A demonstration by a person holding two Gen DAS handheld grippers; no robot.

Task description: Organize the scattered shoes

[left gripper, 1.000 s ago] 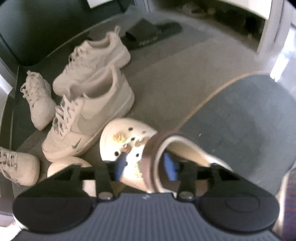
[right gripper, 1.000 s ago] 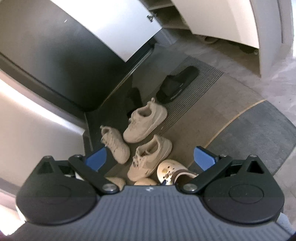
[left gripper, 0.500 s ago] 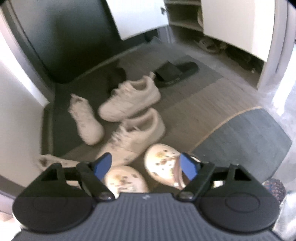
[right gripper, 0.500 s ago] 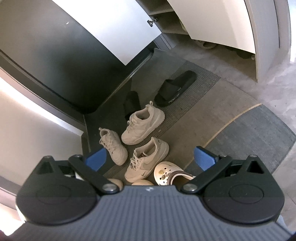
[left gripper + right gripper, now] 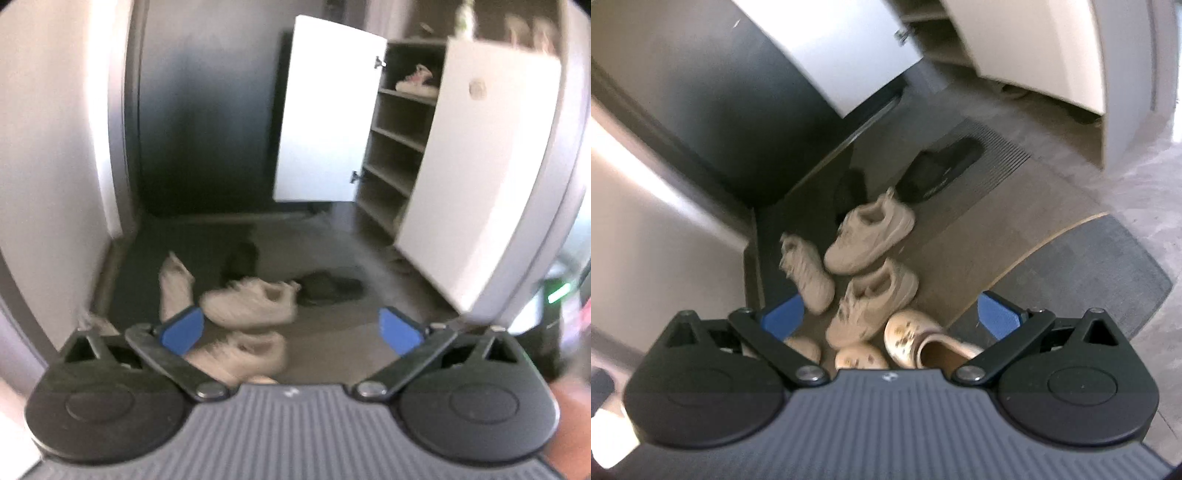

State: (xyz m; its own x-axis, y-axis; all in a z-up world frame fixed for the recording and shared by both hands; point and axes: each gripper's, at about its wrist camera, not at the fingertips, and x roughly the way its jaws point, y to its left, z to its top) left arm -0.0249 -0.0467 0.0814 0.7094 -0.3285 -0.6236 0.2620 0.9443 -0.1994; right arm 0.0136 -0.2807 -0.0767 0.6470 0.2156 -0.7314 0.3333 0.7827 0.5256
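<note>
Shoes are lying on floor below both tools. Right gripper is hanging spread & empty, clog just under it, long axis toward camera. Left gripper, also spread, is pointing higher, so right is prob. nearer.

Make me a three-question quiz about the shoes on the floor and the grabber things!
1. Where does the black rubber slide sandal lie?
A. on the ribbed dark doormat
B. on a cupboard shelf
C. inside the cream clog

2. What colour are the pads on the right gripper?
A. red
B. blue
C. green

3. How does the left gripper stand?
A. shut on a sneaker
B. shut on a sandal
C. open and holding nothing

Answers: 1 A, the sandal rests flat on the mat beyond the beige lace-up sneakers. 2 B, both pads show blue. 3 C, its fingers are spread wide with only floor between them.
</note>
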